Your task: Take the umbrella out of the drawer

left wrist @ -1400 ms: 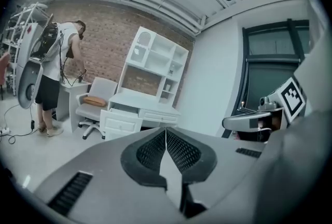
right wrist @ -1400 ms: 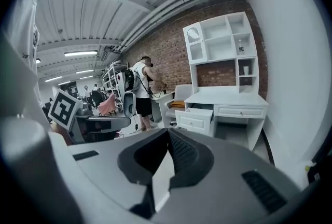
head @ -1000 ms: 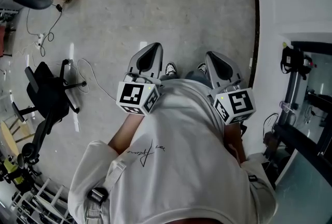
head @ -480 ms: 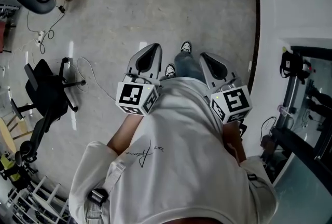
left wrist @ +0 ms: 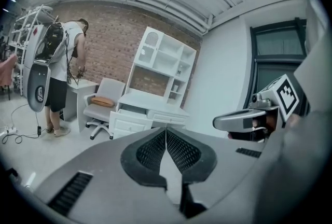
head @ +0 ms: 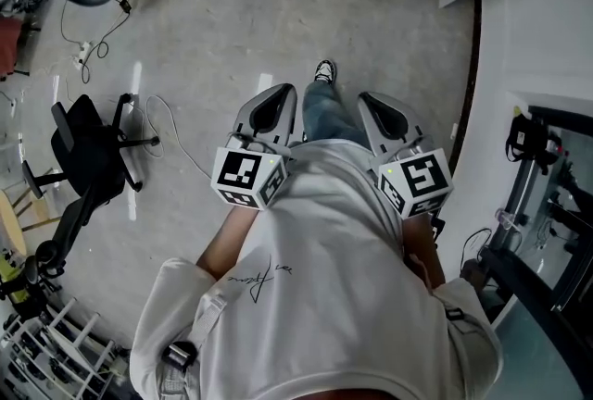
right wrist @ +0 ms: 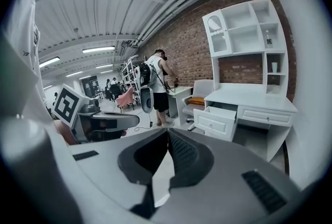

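Grey floor (head: 232,28) fills most of the head view. The white surface w/ shelf hutch (right wrist: 254,97) sits right of centre in the right gripper view, well apart from the person. A black office chair (head: 88,157) lies at mid-left of the head view. The drawer (right wrist: 216,121) on the surface's left side is pulled partly out. Its inside can't be seen from here, so the umbrella is presumably in there but shows in no view. Left tongs (head: 271,106) and right tongs (head: 382,111) are held out at centre frame above the person's shoe (head: 324,71), both clenched tip to tip w/ nothing between. A loose cable (head: 183,143) trails from the chair toward centre. Risks, as I judge them: a foot could snag that cable or the chair base on the approach. Clenched tongs could bump the drawer front unless released first. The drawer may be too little open, so a long umbrella could jam on its edge. The umbrella could also slide out of a one-sided pinch, e.g. on slick fabric.
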